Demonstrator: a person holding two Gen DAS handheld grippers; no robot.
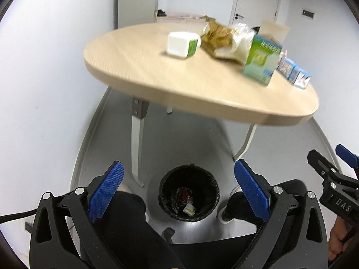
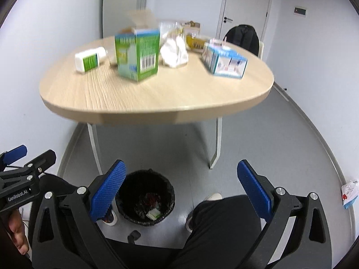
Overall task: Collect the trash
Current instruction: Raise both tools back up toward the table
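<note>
Both grippers, left (image 1: 178, 189) and right (image 2: 181, 188), are hanging empty with fingers wide above the bin (image 1: 189, 193). Several pieces of trash are waiting on the bench (image 2: 157, 98) ahead of the fingers, so a fresh pickup seems to be starting. Next, one gripper is needing to reach forward to the green carton (image 2: 137, 55) and close on it.

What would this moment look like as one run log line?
left gripper: open, empty | right gripper: open, empty | black-lined trash bin: on floor, some trash inside | light wooden table: trash remains

The rounded wooden surface (image 2: 157, 98) carries a toppled white bottle (image 2: 89, 59), an upright green carton (image 2: 138, 53), crumpled wrappers (image 2: 174, 52) and a blue box (image 2: 225, 63); a lined bin (image 2: 145, 198) stands on the grey floor (image 2: 269, 145).
</note>
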